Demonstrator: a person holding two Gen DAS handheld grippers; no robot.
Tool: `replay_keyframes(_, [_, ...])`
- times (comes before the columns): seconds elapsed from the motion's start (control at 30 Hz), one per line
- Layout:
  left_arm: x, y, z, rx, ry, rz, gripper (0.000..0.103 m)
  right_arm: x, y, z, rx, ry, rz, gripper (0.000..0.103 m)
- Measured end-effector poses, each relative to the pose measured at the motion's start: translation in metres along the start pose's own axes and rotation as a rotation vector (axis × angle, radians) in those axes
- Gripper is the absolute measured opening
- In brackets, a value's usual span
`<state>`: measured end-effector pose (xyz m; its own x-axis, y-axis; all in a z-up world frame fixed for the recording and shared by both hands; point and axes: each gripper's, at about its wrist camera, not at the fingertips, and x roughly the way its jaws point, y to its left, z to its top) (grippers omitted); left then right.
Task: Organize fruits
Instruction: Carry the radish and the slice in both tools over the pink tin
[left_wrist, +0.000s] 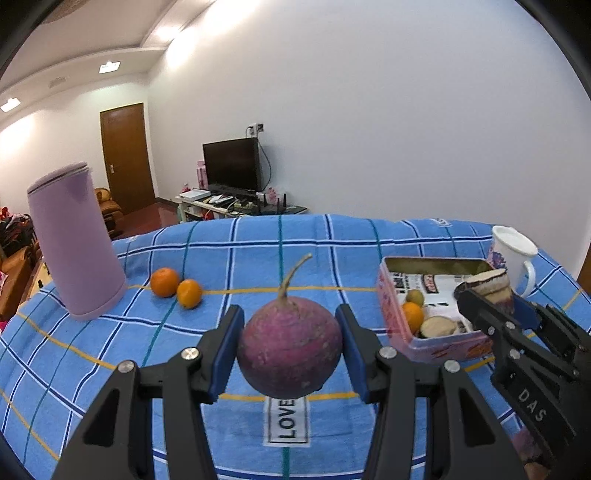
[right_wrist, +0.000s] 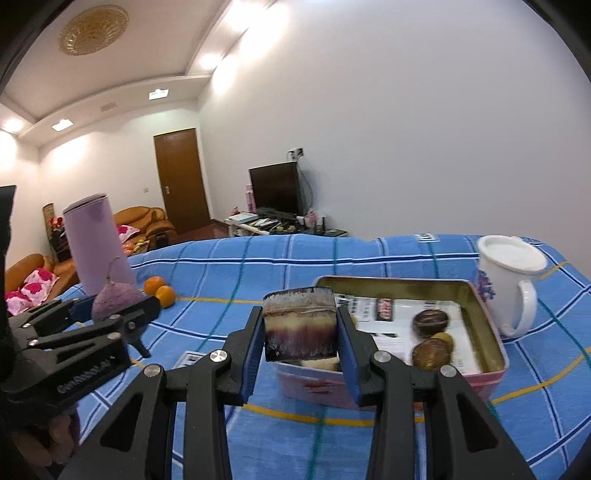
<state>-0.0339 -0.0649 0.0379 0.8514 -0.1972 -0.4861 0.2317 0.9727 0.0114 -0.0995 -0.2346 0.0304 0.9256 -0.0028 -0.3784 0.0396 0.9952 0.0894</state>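
Note:
A round purple radish (left_wrist: 290, 347) with a curled stem is clamped in my left gripper (left_wrist: 291, 345), held above the blue checked cloth. In the right wrist view the same radish (right_wrist: 115, 297) and left gripper (right_wrist: 114, 308) show at the left. My right gripper (right_wrist: 301, 332) is shut on a short purple-and-cream cut piece of sugarcane (right_wrist: 301, 325), at the near left corner of the pink tin box (right_wrist: 495, 373). The tin (left_wrist: 391, 321) holds an orange (left_wrist: 413, 315), a small greenish fruit and brown round pieces (right_wrist: 431, 322). Two oranges (left_wrist: 176, 287) lie loose on the cloth.
A tall lilac canister (left_wrist: 75, 243) stands at the table's left, just behind the loose oranges. A white mug (right_wrist: 508, 280) stands right behind the tin. The table's far edge drops to a room with a TV stand and sofas.

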Motion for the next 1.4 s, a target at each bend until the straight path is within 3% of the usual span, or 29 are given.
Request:
replay_keyframes(0.8, [0.01,-0.072,0.023,0.072,-0.026,-0.139,0.053,-0.013,-0.102,0.01,0.136,-0.022,-0.201,0.039])
replay_keyframes(1.4, [0.063,-0.14,0.02,0.113,0.038,-0.224,0.053,0.015,-0.122,0.016,0.115,0.047,-0.265,0.04])
